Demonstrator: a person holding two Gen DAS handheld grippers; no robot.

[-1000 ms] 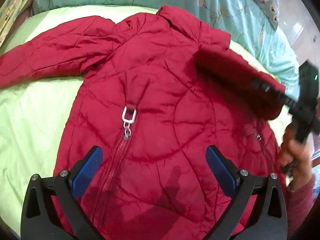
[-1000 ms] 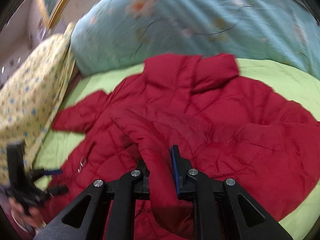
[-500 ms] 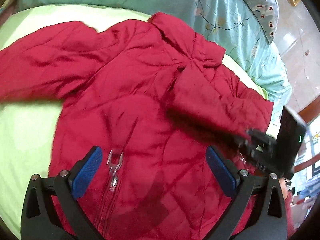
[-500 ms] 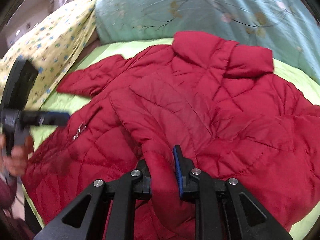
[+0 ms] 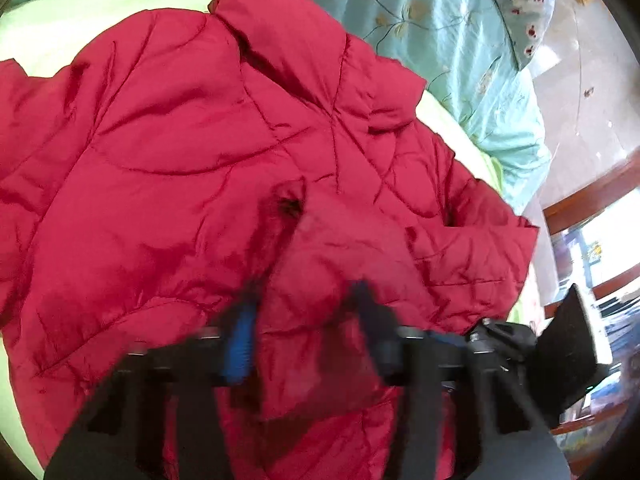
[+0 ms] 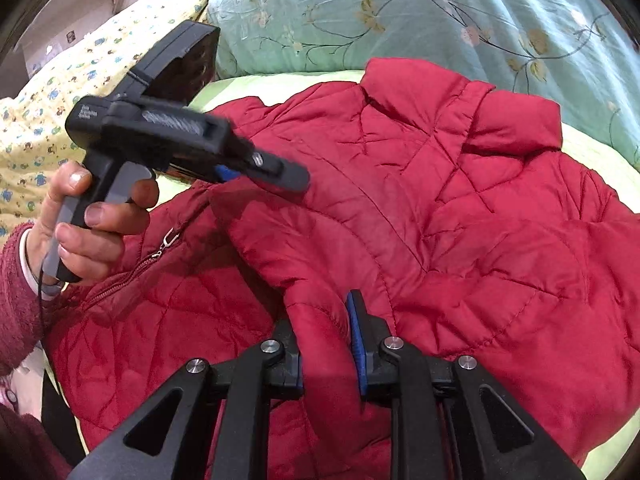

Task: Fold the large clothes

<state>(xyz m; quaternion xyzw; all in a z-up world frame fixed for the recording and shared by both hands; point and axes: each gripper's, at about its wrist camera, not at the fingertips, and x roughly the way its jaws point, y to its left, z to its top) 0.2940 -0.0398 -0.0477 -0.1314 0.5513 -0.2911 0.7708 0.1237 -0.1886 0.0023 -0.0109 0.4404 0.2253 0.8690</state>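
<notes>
Left hand (image 6: 92,216) raised, fingers (image 6: 280,172) angled down over jacket (image 6: 440,220)

Red quilted jackets: one (image 6: 440,208), at centre.
Green floral quilts: one (image 6: 400,12), at 12 o'clock.
Yellow patterned cloths: one (image 6: 60,92), at 10 o'clock.
Grippers: two, left gripper (image 6: 256,168) at 9 o'clock, right gripper (image 6: 326,344) at 6 o'clock.
Hands seen: one (image 6: 84,220).

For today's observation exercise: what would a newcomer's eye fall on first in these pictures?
A red jacket fills the view, spread on a pale green sheet. Its sleeve, folded across the front, lies between the right gripper fingers. A hand holds the left gripper above the zip.
</notes>
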